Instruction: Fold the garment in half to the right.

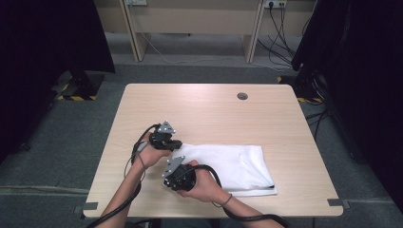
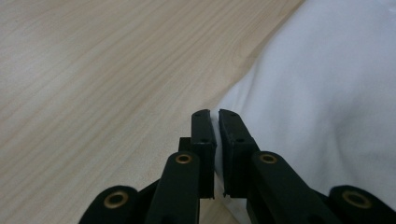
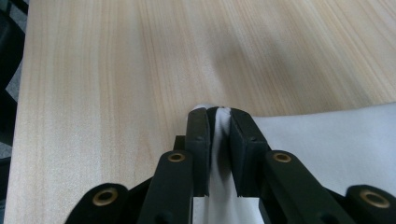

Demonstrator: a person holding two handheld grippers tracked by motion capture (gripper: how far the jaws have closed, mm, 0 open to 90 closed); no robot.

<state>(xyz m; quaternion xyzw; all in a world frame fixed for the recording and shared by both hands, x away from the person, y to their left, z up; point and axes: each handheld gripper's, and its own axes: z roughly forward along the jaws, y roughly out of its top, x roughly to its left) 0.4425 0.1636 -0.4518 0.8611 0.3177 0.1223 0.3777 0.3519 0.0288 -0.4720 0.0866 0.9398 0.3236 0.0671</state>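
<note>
White cloth pinched at its left edge by both tools

White folded cloth (image 1: 228, 166) lies on the near right part of the tabletop (image 1: 204, 109), its near edge close to the tabletop's front edge, its right edge well short of the right side. Far half of the tabletop bare wood; a round cable hole (image 1: 242, 96) near the far edge. Left strip of the tabletop also bare.

Left tool (image 1: 177, 144) sits at the cloth's far-left corner, held by the left hand (image 1: 151, 154). In the left gripper view its jaws are clenched nearly together, a thin fold of cloth (image 2: 327, 93) caught between the pads; wood grain to one side, cloth to the other.

Right tool (image 1: 167, 179) sits at the cloth's near-left corner, held by the right hand (image 1: 204, 183). In the right gripper view its jaws are clamped on a raised ridge of cloth (image 3: 327, 140) that runs up between the pads to the tips; bare wood lies beyond the tips.

The tools are near each other, along the cloth's left edge. No containers on the tabletop.
</note>
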